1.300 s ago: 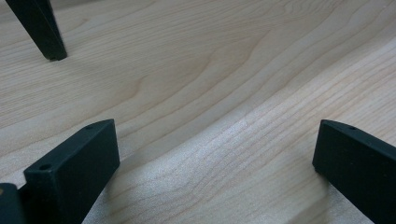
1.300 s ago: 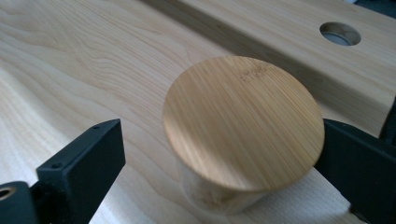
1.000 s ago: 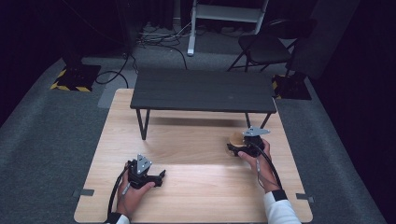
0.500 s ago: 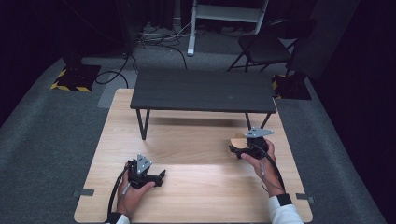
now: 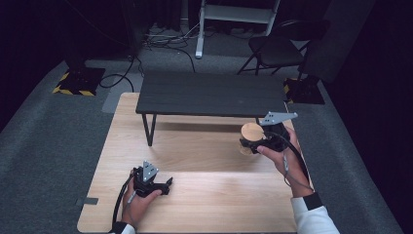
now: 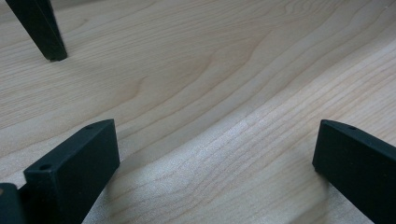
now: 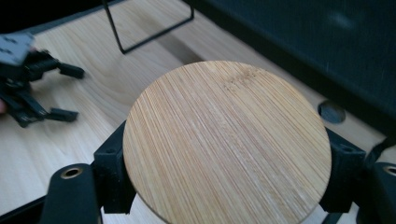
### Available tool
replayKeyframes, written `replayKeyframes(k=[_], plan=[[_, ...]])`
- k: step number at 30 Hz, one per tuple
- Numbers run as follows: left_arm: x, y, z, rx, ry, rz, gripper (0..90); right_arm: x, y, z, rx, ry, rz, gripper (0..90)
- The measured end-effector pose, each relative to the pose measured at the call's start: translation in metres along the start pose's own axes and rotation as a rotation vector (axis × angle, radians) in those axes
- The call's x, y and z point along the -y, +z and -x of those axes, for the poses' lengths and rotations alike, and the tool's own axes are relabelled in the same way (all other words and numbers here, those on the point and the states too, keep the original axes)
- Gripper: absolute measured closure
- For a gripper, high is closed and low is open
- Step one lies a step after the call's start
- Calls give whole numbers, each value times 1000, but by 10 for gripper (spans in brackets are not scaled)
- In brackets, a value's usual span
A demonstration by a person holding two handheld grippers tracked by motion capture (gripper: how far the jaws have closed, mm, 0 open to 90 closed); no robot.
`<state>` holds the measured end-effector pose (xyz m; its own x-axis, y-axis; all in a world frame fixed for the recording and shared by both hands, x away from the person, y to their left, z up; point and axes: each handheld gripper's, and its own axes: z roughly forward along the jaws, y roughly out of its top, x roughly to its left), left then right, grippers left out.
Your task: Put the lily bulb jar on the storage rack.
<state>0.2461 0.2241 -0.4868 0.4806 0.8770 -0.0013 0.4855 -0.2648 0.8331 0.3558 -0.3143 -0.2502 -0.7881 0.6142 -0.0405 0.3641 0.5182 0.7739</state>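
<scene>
Right hand-held gripper (image 5: 251, 142), clamping a bamboo-lidded jar (image 5: 252, 132), has lifted it since before.

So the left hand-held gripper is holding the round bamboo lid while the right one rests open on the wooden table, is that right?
Not quite: the sides are swapped. The right hand-held gripper holds the round bamboo lid between its jaws, as the right gripper view shows. The left hand-held gripper is the one resting open on the wooden table.

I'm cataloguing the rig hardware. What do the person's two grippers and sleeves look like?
Both the left gripper and the right gripper are black with blocky two-part jaws, each topped by a grey three-cornered plate and trailing a black cable. The person wears white sleeves with dark cuffs.
</scene>
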Motion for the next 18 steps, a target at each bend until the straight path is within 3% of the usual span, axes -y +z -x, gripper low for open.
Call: replayKeyframes(k=[2,10,18], plan=[[0,0,0,0,0,0,4,-22,-3,4,-26,-13,3,243],[0,0,0,0,0,0,5,-61,-6,10,-47,-16,33,243],[0,0,0,1,0,0,4,-92,8,17,-22,2,46,243]])
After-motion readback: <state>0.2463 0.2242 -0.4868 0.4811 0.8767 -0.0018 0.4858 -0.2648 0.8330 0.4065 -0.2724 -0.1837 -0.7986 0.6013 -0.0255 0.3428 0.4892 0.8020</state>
